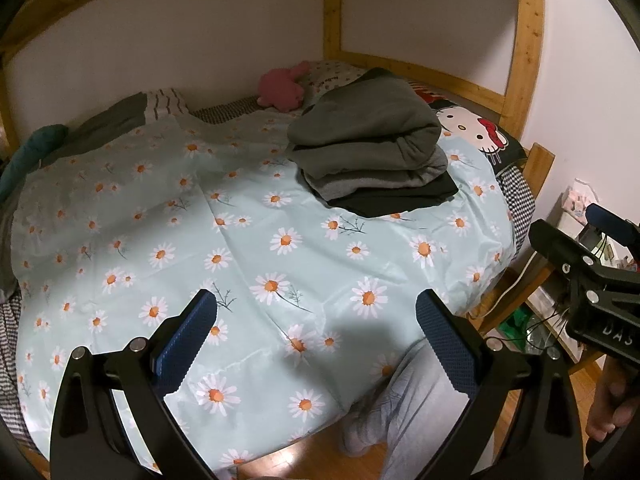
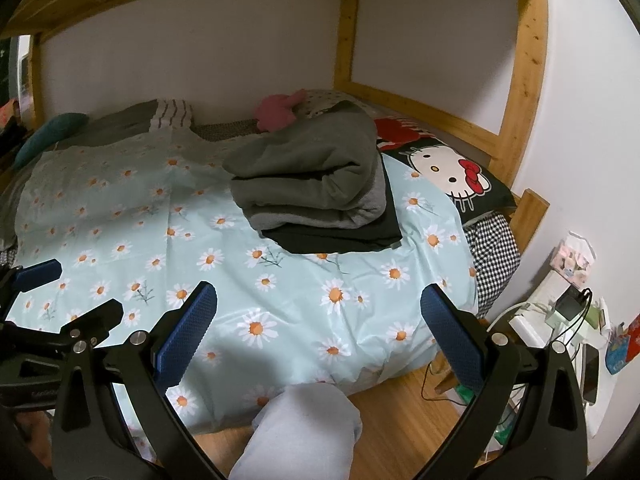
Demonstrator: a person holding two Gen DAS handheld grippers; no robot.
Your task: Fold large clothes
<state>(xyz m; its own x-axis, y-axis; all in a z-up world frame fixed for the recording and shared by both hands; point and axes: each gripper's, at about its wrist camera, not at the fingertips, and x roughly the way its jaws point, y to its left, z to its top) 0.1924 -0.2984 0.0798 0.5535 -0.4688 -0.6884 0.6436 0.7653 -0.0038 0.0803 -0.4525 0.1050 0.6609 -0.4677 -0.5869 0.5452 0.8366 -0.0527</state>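
Gaping empty, both claws, left [image 1: 316, 344] and right [image 2: 318, 338]; charger [image 2: 570, 306] only in right view.

The folded clothes stack [image 1: 372, 152], ahead of the left gripper [image 1: 316, 344], hides much of the pillow [image 1: 336, 74] behind it and part of the pink plush toy [image 1: 280, 90]. How many garments lie in the stack cannot be told. The right gripper [image 1: 592, 280] is cut off by the frame edge, so its jaws cannot be read there. The Hello Kitty cushion [image 2: 448, 168], ahead and right of the right gripper, is partly covered by the stack. Small items on the white shelf [image 2: 552, 312] far right are too blurred to name
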